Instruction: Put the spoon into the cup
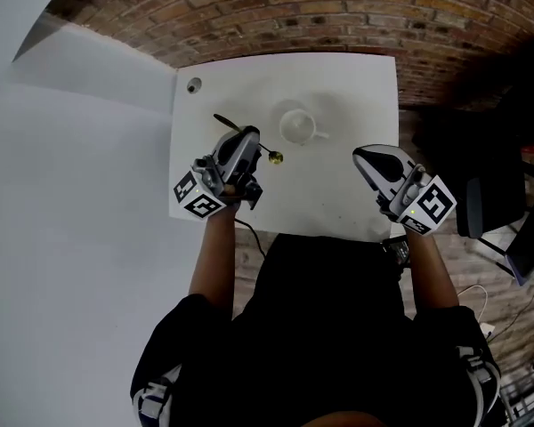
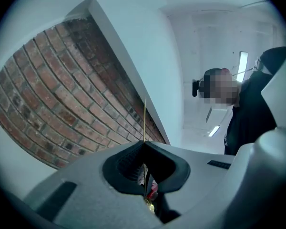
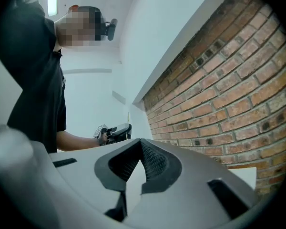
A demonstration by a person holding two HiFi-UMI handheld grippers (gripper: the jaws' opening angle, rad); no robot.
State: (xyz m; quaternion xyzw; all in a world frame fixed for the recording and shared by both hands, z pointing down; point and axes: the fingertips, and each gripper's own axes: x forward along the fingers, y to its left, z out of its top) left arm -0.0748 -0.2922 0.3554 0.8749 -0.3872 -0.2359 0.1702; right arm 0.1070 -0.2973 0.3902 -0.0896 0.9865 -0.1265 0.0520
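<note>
A white cup (image 1: 297, 126) stands upright near the middle of the white table (image 1: 347, 87), its handle to the right. My left gripper (image 1: 249, 137) is just left of the cup, tipped upward and shut on the thin gold spoon (image 1: 275, 157). One gold end of the spoon pokes out toward the cup. In the left gripper view the spoon (image 2: 144, 120) rises as a fine gold line from the closed jaws of the left gripper (image 2: 144, 149). My right gripper (image 1: 363, 157) hovers at the table's right side, shut with nothing in it. In its own view the right gripper (image 3: 142, 146) shows pads pressed together.
A small round grommet (image 1: 194, 84) sits in the table's far left corner. A brick surface (image 1: 338, 7) lies beyond the table and a white wall (image 1: 62, 194) runs along the left. A dark chair (image 1: 485, 207) stands to the right. My left gripper (image 3: 115, 131) shows in the right gripper view.
</note>
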